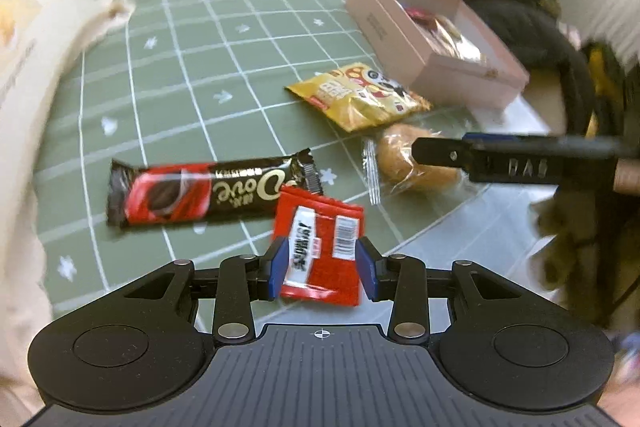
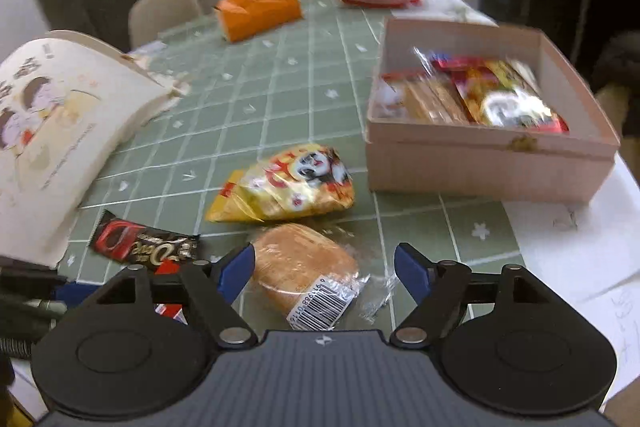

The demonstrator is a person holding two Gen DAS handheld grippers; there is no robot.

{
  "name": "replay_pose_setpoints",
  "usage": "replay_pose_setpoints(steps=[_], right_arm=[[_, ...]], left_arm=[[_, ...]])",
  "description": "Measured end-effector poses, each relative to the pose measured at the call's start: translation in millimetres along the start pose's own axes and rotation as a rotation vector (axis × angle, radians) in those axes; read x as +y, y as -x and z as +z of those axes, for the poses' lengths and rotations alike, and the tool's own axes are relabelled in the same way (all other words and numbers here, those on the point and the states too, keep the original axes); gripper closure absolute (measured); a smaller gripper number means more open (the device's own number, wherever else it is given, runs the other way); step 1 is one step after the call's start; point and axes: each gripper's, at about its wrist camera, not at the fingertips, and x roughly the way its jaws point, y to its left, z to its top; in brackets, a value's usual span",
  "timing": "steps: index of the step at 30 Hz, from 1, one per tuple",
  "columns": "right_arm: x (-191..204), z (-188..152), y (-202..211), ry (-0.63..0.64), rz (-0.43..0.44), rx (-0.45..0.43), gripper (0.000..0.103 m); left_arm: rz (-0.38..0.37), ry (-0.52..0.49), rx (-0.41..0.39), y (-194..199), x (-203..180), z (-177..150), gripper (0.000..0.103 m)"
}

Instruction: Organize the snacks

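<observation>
Fingers of the left gripper [image 1: 323, 269] are closed on a red snack packet [image 1: 320, 247], held above the tabletop [image 1: 200, 67]. Right gripper [image 2: 324, 269] fingers stand wide around a wrapped bun [image 2: 302, 263], whose long axis runs toward the camera. Farther, to the right, the pink box [image 2: 480, 163] lies nearer the right gripper.

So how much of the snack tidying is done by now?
Partly done. The pink box already holds several packets. The left claw grips a red packet; the open right claw straddles a wrapped bun. Left on the table: chocolate bar and yellow snack bag.
</observation>
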Motion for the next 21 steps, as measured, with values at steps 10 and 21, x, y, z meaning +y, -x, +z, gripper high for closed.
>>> replay_pose_setpoints(steps=[10,21], right_arm=[[14,0,22,0.089,0.061,0.01,0.025],[11,13,-10,-0.078,-0.035,0.165,0.025]], left_arm=[[0.039,-0.046,0.024,-6,0,-7,0.062],[0.03,0.007,0.037,-6,9,-11,0.061]])
